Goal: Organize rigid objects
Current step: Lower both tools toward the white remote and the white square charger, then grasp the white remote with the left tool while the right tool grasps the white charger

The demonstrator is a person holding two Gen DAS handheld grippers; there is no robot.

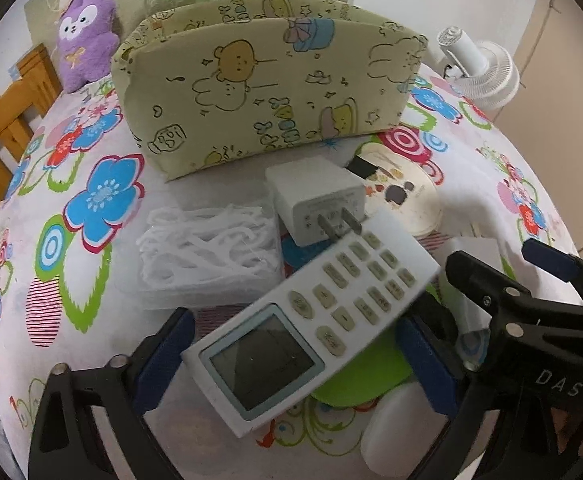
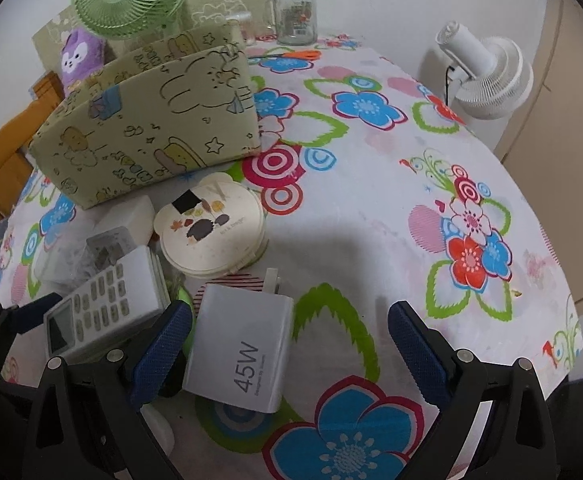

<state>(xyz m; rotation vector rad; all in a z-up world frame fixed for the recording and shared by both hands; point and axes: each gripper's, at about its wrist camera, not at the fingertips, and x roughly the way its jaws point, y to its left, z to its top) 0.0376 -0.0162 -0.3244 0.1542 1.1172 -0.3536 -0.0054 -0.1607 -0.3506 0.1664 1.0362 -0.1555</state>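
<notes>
I have the left tongs (image 1: 291, 354) spread wide around the remote (image 1: 311, 320), its pads not yet pressing, ready to lift it. My right tongs (image 2: 289, 354) gape empty, the charger (image 2: 243, 354) just inside their left finger, the organizer box (image 2: 147, 120) beyond.

Both wrist views close above tabletop (image 1: 91, 240), angled steeply down; shared: remote (image 1: 311, 316), fabric box (image 2: 147, 128) at 12 o'clock.
</notes>
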